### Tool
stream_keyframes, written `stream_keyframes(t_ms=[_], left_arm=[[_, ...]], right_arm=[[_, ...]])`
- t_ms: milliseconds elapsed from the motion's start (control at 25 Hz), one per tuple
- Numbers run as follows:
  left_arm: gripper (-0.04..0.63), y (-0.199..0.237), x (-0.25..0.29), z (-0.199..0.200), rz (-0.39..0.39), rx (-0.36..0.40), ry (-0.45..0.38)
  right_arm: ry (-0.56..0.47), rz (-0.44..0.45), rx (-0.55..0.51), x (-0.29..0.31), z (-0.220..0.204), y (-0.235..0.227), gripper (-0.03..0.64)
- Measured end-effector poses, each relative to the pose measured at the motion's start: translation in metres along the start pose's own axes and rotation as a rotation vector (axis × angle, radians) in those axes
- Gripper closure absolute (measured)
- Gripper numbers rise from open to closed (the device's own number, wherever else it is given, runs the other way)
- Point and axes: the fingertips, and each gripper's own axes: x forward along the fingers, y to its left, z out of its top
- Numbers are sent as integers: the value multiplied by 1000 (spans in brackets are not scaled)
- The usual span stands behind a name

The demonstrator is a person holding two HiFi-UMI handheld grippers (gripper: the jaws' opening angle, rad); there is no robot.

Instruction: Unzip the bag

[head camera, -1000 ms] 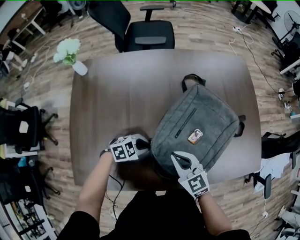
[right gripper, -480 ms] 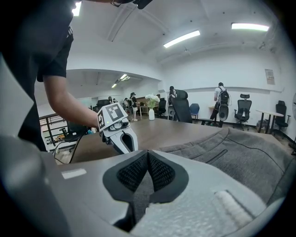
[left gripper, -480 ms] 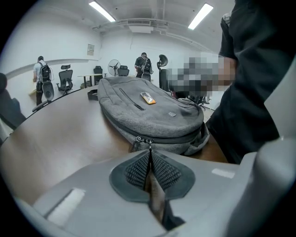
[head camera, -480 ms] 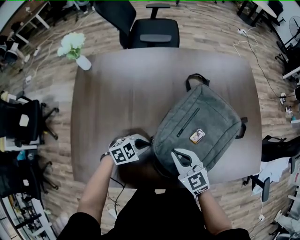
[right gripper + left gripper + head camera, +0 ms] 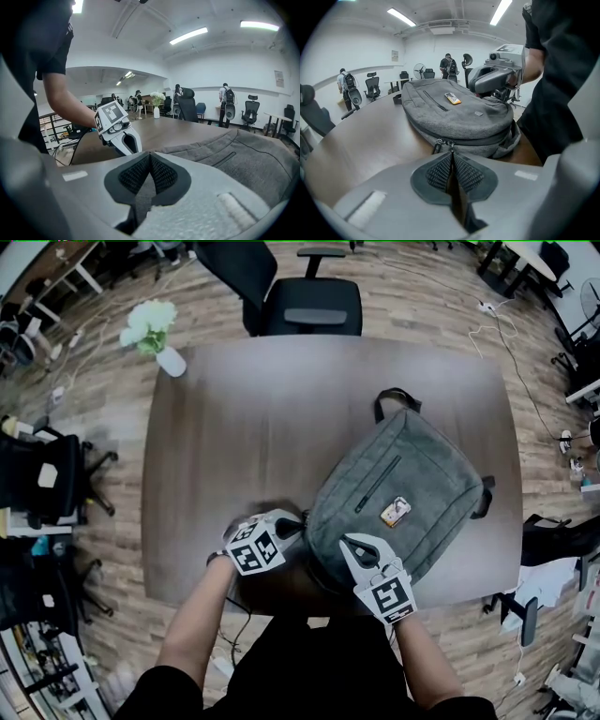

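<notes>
A grey bag lies on the brown table, with its closed zipper running round the near side. My left gripper is at the bag's near left corner. Its jaws have just been closing, and they are now shut on the zipper pull. My right gripper is shut, with its tips resting on the bag's grey fabric close to that corner. I cannot tell whether a fold is pinched between its pads. Each gripper shows in the other's view: right gripper, left gripper.
A white vase of flowers stands at the table's far left corner. A black office chair is behind the far edge, and more chairs are to the left. The person's body is at the near edge. People stand far off in the room.
My left gripper has tilted a little at the bag's corner without shifting place. The bag and the right gripper stay where they were.
</notes>
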Motion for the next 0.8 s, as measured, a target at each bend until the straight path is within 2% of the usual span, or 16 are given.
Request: stream_keyframes(t_ms=[280,360,560,800], left_arm=[[568,2,3,0,9,-3,12],[569,2,3,1,4,3,15],[571,-1,1,1,-5,3,9],[571,-1,0,4,-19,7,-1]], right_arm=[[138,38,-22,29,-24,-16,611],[182,52,-22,38,-29,-22,514],[236,65,-11,57,-34,-35,419],[317,96,-42,78,-40,-43,373]])
